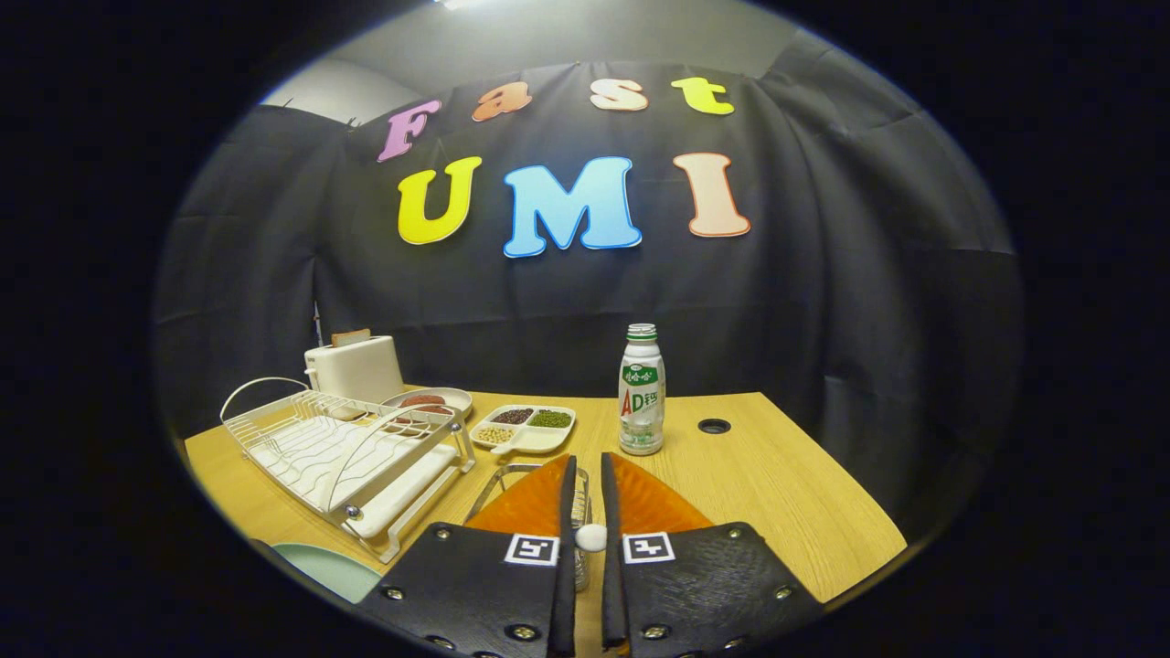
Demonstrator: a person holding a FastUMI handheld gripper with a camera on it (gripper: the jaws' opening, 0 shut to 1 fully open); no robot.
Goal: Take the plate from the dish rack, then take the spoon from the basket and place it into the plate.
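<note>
Gripper point(585, 468) nearly closed, perhaps pinching spoon point(590, 537), over basket point(512, 475)

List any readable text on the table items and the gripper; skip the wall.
Bottle label: print too small and blurred to read.
Square markers on the gripper: black-and-white patterns, no words.
Toaster, dish rack, divided tray: no text seen.
The gripper's fingers stand nearly together over the wire basket, with a small white round thing between them.
</note>
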